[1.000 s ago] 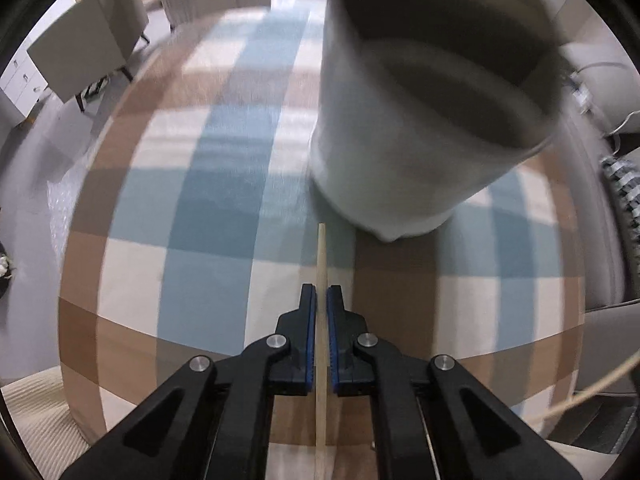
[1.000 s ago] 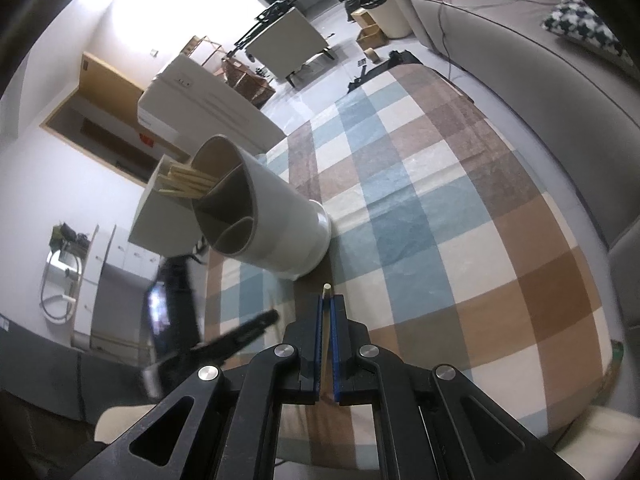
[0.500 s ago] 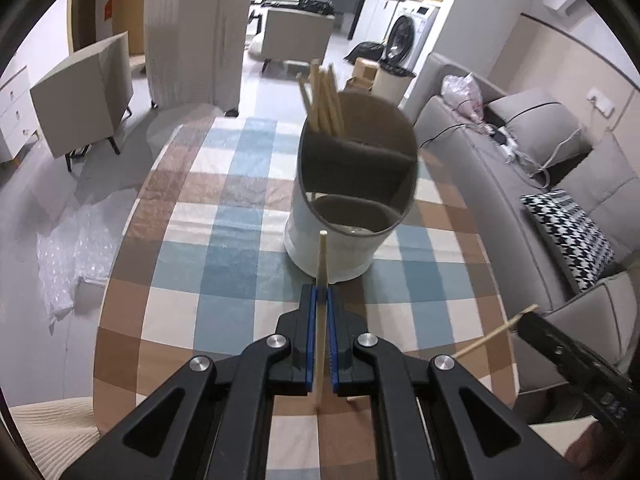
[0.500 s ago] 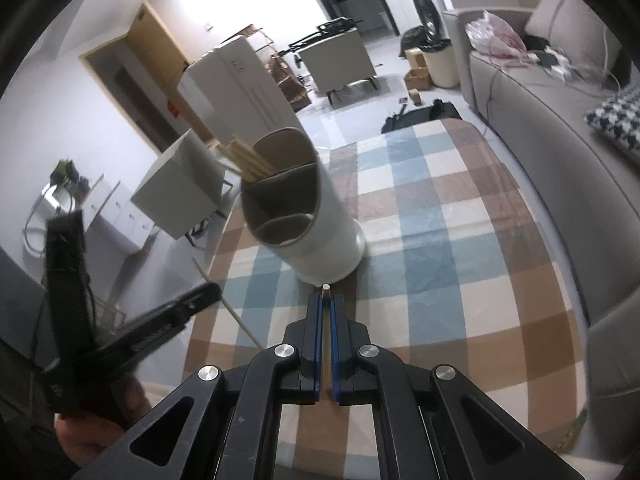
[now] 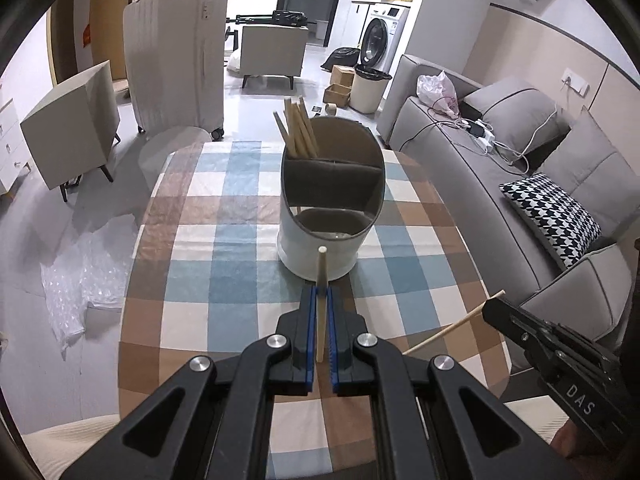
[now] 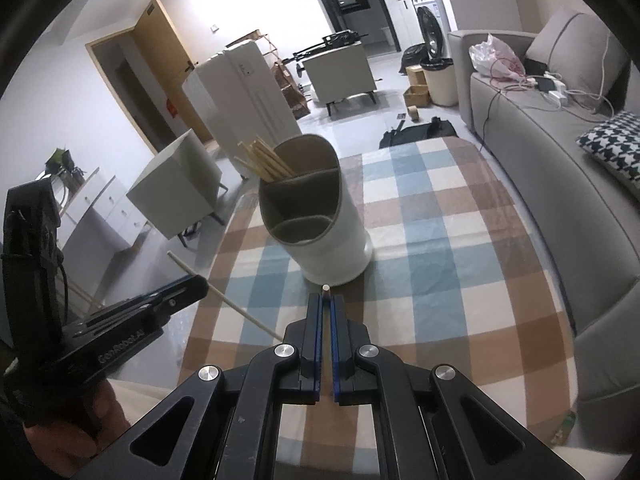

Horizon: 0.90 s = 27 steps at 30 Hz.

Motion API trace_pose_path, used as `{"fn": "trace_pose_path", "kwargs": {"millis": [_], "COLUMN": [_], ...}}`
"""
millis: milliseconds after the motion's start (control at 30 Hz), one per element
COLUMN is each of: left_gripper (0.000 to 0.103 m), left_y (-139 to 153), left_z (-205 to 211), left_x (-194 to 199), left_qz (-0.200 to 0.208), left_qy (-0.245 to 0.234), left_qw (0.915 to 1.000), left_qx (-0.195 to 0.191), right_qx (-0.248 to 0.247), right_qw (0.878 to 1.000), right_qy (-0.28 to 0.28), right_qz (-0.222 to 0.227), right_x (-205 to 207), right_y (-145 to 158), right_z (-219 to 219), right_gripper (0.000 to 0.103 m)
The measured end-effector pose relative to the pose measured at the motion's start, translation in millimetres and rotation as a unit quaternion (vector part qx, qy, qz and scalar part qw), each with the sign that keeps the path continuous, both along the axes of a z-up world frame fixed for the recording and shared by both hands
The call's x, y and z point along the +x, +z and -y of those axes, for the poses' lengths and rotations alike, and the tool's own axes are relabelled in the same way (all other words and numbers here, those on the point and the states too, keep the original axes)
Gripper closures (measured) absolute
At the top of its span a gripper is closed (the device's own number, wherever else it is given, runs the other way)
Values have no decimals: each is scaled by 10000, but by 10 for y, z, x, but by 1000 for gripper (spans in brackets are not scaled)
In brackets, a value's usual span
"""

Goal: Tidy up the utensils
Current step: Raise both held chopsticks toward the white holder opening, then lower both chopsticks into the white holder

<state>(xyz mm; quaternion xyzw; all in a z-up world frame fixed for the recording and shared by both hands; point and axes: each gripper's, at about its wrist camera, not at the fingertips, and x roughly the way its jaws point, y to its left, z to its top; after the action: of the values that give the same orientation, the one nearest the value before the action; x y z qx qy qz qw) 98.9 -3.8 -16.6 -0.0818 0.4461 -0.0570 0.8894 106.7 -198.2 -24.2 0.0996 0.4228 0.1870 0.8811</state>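
Now your left tongs (image 5: 319, 294) and right tongs (image 6: 326, 300) each clamp a pale wooden chopstick (image 5: 321, 280); keep both tips aimed at the white divided holder (image 5: 326, 216) on the checked counter (image 5: 224, 280), beside its chopstick bundle (image 5: 298, 130).

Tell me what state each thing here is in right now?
Left gripper: shut on a chopstick.
Right gripper: shut on another chopstick.
Utensil holder: upright on the checked tablecloth.
Chopsticks in holder: leaning in the back compartment.
Front compartment: no utensils visible.
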Motion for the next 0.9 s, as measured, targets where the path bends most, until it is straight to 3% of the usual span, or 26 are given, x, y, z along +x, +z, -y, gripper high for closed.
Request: {"fn": "trace_pose_path", "kwargs": {"millis": [133,433,733,900], "left_gripper": [102,102,102,102], "left_y": [164,804,1275,1297], "left_z": [-36,-107,-218,-257], "left_x": [6,148,601,943], "left_qz": [15,392,713,772], "left_qy": [2,-95,-29,28], "left_qw": [10000,9987,9946,9938], "left_qx": [-59,-317,-748,-804], "right_qx": [-22,-181,-343,-582], "right_qw": [9999,9962,9897,9875], "right_qy": [15,152,370,555], "right_qz": [149,843,1342,1355], "right_x": [21,223,840,1244], "right_y": [181,969,1702,1790], "right_z": [-2,-29,-231,-394], "right_gripper": [100,100,100,100]}}
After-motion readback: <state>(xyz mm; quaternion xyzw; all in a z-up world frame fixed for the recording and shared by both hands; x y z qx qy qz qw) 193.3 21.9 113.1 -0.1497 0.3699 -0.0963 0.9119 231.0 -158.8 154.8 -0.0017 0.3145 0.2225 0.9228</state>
